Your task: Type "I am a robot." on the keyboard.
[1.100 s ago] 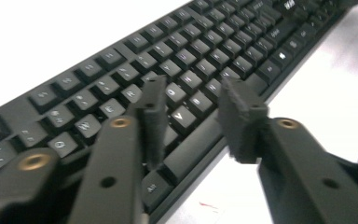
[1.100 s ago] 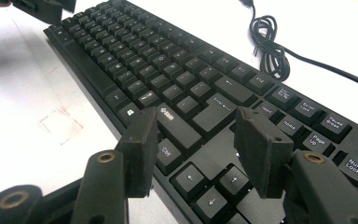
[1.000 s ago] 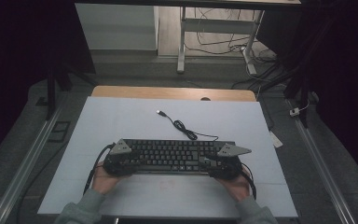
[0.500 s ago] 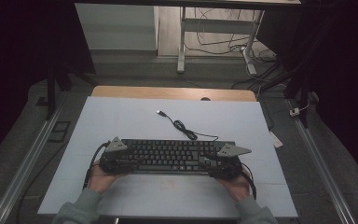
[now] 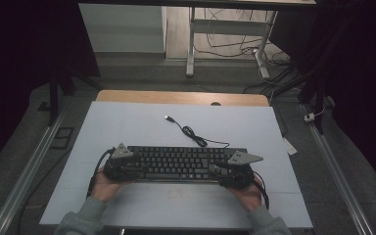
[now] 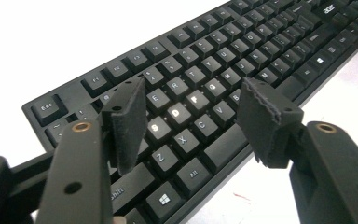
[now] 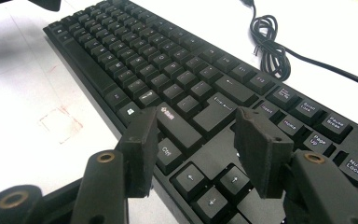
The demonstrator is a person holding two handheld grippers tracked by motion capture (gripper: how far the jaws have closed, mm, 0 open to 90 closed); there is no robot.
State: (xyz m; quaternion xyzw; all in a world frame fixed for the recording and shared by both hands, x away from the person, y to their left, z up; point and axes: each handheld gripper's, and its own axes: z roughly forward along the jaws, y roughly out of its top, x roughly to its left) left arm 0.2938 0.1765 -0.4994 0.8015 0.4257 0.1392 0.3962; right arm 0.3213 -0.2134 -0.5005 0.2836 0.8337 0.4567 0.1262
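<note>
A: Starting at the lower left of the high view, what is changing?

B: The left claw (image 5: 127, 169) has just been opening its jaws. In the left gripper view, both pads (image 6: 129, 122) are standing apart over the letter keys, with nothing pinched between them. Compared with a second ago, that hand is sitting at much the same spot on the left end of the keyboard (image 5: 178, 162).

A: And what is that telling us?

B: I am reading it as a let-go: the keyboard is lying flat on the worktop (image 5: 142, 122), lower centre of the frame, and the left side is being freed.

A: Moving right?

B: The cable (image 5: 192, 133) is running from the keyboard's back edge up towards the centre, its plug lying loose on the worktop. At the lower right, the right claw (image 5: 221, 172) is hanging over the arrow keys, jaws standing wide and gripping nothing as far as the right gripper view shows.

A: What is hard to make out?

B: In the high view, the grey plates are covering both claws, so contact with the keys is not showing there. The left gripper view is cutting off the keyboard's right end, and the surroundings beyond the worktop are sinking into darkness.
</note>
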